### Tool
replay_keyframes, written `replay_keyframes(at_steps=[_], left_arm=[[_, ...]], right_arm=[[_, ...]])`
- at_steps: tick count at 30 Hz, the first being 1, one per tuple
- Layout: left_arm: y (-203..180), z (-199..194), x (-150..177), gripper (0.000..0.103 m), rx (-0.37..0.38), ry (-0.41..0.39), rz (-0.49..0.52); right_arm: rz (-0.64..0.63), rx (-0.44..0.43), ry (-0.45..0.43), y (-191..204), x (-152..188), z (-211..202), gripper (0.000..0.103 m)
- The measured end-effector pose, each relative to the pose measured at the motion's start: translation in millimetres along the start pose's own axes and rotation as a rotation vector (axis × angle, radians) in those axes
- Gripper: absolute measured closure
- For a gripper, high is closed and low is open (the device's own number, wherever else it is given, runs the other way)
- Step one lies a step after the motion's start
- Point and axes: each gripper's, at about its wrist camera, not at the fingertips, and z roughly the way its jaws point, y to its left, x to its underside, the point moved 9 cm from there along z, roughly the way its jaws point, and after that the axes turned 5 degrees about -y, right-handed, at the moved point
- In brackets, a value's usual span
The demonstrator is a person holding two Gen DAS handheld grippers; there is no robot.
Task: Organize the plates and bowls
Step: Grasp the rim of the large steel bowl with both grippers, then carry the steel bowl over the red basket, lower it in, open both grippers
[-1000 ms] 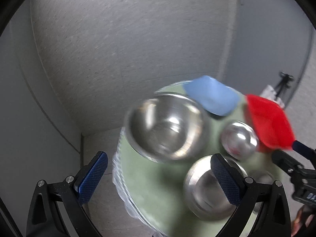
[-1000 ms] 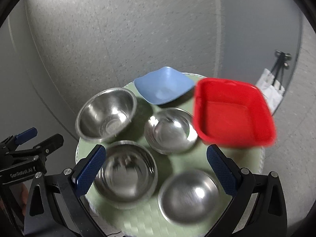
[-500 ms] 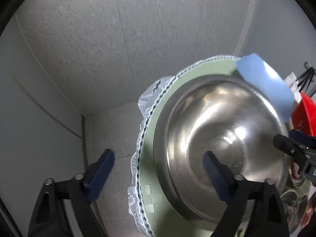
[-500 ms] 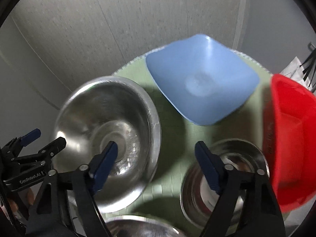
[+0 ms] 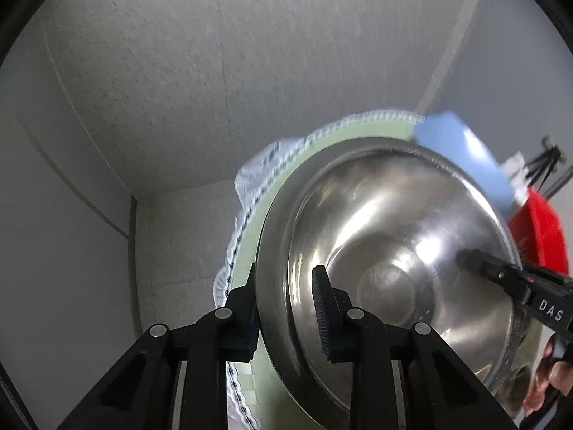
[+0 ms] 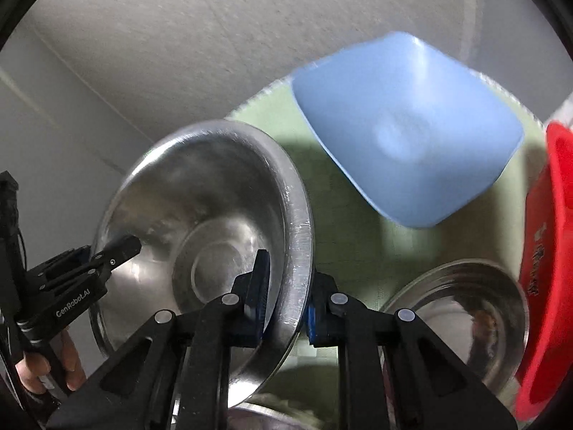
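From the left wrist camera, the left gripper (image 5: 286, 308) is closing on the near rim of a large steel bowl (image 5: 394, 251) on a green round table (image 5: 358, 129), pads astride the wall. From the right wrist camera, the right gripper (image 6: 284, 301) is closing on the opposite rim, a blue dish (image 6: 404, 132) beyond.

Left of the left fingers (image 5: 286, 319): bare floor (image 5: 179, 236), free room past the desk (image 5: 250, 251) edge. Big steel bowl (image 6: 200, 236) fills the gap between both finger pairs. Ahead of the right fingers (image 6: 286, 304): blue dish (image 6: 404, 136). To their right: small steel bowl (image 6: 462, 308), then red tray (image 6: 548, 251), tight.
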Motion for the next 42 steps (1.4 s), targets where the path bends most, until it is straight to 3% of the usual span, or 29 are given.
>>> replay_keyframes(at_steps=[4, 10, 14, 19, 25, 31, 35, 39, 42], left_arm=[[-14.1, -44.7, -17.2, 0.081, 0.006, -0.114, -0.026], [-98.0, -78.9, -37.1, 0.08, 0.062, -0.231, 0.082], [-174.7, -65.1, -33.7, 0.08, 0.163, -0.217, 0.178], [-259.0, -20.7, -18.9, 0.08, 0.234, -0.147, 0.301], [-319.2, 43.2, 5.3, 0.08, 0.28, -0.049, 0.391], [-352.9, 104.0, 9.2, 0.079, 0.266, 0.033, 0.436], [-387.9, 94.9, 0.6, 0.077, 0.22, 0.034, 0.455], [-389.9, 111.3, 8.5, 0.077, 0.223, 0.076, 0.436], [-395.4, 112.1, 9.2, 0.071, 0.229, 0.072, 0.43]], right_arm=[[-0.034, -0.06, -0.077, -1.3, -13.6, -42.9, 0.086], [-0.011, -0.081, -0.212, -57.4, -27.2, -132.9, 0.086], [0.046, -0.011, -0.271, -130.3, -22.6, -178.8, 0.086], [0.15, 0.102, -0.289, -229.8, -4.0, -215.4, 0.086], [0.244, 0.21, -0.281, -310.8, 12.1, -218.0, 0.085], [0.256, 0.283, -0.244, -342.8, 32.3, -204.4, 0.085], [0.251, 0.288, -0.228, -346.3, 37.6, -194.7, 0.085], [0.202, 0.339, -0.244, -343.9, 36.6, -190.8, 0.085], [0.175, 0.363, -0.249, -336.5, 37.4, -186.2, 0.083]])
